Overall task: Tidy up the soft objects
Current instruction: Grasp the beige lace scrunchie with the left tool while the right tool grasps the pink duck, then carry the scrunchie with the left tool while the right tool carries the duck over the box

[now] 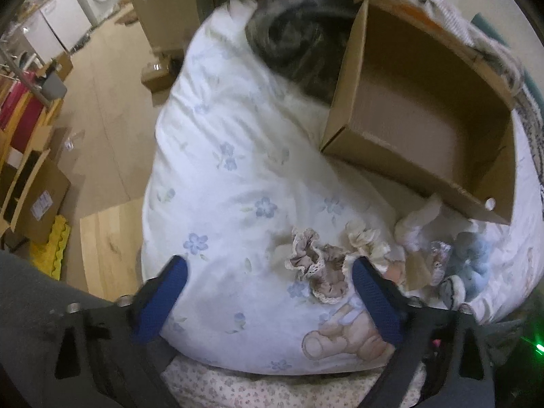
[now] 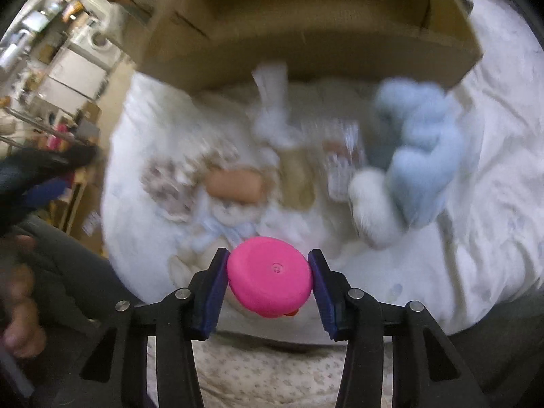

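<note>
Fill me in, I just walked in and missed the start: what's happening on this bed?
A person is sorting soft things with two handheld grippers. The right gripper is shut on a pink round toy, held above the white quilt. The left gripper is open and holds nothing, its fingers near a frilly scrunchie. A light blue plush and other small soft items lie in front of an open cardboard box, whose visible interior looks empty.

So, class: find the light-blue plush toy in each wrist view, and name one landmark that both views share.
Left wrist: the blue plush lies at lower right, below the box's near corner.
Right wrist: blue plush at upper right, blurred, just below the box.
Shared landmark: the open cardboard box.
</note>
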The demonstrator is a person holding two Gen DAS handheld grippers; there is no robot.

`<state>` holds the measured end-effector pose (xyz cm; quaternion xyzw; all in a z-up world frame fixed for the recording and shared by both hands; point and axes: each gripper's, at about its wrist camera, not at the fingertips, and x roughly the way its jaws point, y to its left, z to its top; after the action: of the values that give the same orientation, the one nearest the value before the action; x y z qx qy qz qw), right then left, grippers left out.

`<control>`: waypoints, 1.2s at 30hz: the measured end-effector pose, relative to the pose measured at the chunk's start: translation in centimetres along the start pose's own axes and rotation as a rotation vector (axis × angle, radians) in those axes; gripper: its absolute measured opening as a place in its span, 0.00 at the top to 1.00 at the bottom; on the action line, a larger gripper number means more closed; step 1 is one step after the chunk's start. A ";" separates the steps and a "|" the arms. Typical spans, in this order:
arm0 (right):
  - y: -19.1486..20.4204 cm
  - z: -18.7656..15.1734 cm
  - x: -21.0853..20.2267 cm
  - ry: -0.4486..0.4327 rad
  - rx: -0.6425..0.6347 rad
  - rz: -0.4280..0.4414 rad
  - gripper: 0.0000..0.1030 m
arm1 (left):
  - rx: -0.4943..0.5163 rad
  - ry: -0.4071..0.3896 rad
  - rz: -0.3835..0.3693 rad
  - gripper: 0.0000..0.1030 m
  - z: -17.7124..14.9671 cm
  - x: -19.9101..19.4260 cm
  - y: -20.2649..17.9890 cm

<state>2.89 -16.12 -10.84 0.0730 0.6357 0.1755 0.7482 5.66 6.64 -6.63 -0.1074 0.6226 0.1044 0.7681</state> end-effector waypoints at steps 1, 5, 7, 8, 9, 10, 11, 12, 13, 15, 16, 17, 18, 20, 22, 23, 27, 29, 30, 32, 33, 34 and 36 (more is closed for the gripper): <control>0.0 0.0 -0.8 -0.029 -0.002 0.007 0.52 | -0.005 0.019 0.001 0.28 0.1 0.6 0.0; -0.3 0.4 -2.3 -0.074 0.006 0.035 0.52 | -0.039 0.124 -0.026 0.36 0.6 3.8 -0.1; -0.4 0.5 -2.7 -0.083 0.007 0.044 0.52 | -0.044 0.148 -0.024 0.37 0.7 5.0 -0.3; -0.7 0.4 -3.0 -0.086 0.007 0.048 0.52 | -0.052 0.168 -0.030 0.42 0.8 5.8 -0.3; -0.8 0.3 -3.2 -0.089 0.007 0.052 0.52 | -0.059 0.184 -0.047 0.48 0.8 6.5 -0.4; -0.7 0.3 -3.2 -0.092 0.006 0.055 0.52 | -0.063 0.194 -0.070 0.60 0.7 6.9 -0.5; -0.5 0.5 -3.2 -0.093 0.005 0.056 0.52 | -0.067 0.211 -0.096 0.61 0.6 7.5 -0.6; -0.7 0.5 -3.4 -0.096 0.005 0.057 0.52 | -0.069 0.227 -0.106 0.62 0.5 8.0 -0.7; -0.6 0.5 -3.4 -0.098 0.006 0.058 0.52 | -0.067 0.233 -0.110 0.66 0.4 8.2 -0.9; -0.6 0.4 -3.6 -0.107 0.011 0.062 0.52 | -0.056 0.223 -0.128 0.80 0.4 8.2 -1.2; -0.3 0.4 -3.4 -0.111 0.013 0.063 0.52 | -0.049 0.215 -0.141 0.86 0.4 8.0 -1.3; -0.3 0.3 -3.5 -0.117 0.015 0.064 0.52 | -0.044 0.201 -0.152 0.87 0.4 7.4 -1.5; -0.4 0.3 -3.7 -0.123 0.017 0.064 0.52 | -0.036 0.175 -0.154 0.87 0.5 6.4 -1.8; -0.2 0.4 -3.6 -0.135 0.020 0.064 0.52 | -0.017 0.119 -0.148 0.88 0.5 4.5 -2.0; -0.3 0.3 -3.9 -0.149 0.024 0.064 0.52 | -0.015 0.074 -0.147 0.88 0.4 2.8 -1.8; -0.4 0.3 -4.1 -0.156 0.027 0.066 0.52 | -0.008 0.046 -0.142 0.88 0.2 1.8 -1.7; -0.4 0.5 -4.8 -0.185 0.034 0.071 0.52 | 0.018 -0.053 -0.110 0.88 -0.4 -1.8 -1.6; -0.3 0.7 -5.1 -0.195 0.031 0.068 0.52 | 0.041 -0.103 -0.090 0.88 -0.7 -4.0 -2.2; -0.2 0.9 -5.3 -0.199 0.027 0.065 0.52 | 0.055 -0.132 -0.081 0.88 -1.1 -4.9 -2.5; -0.1 1.3 -6.1 -0.207 0.031 0.064 0.52 | 0.069 -0.167 -0.083 0.88 -1.2 -6.2 -3.0; 0.1 1.6 -6.7 -0.219 0.031 0.072 0.52 | 0.077 -0.186 -0.086 0.88 -1.1 -6.8 -3.4; 0.4 1.9 -7.5 -0.239 0.022 0.076 0.52 | 0.088 -0.202 -0.091 0.88 -0.9 -6.6 -3.1; 0.8 2.5 -8.9 -0.288 -0.014 0.063 0.52 | 0.112 -0.234 -0.102 0.88 -0.3 -7.7 -3.5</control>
<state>4.03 -18.25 -1.90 0.1123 0.5181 0.1909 0.8261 4.81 3.00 1.01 -0.0829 0.5275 0.0418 0.8444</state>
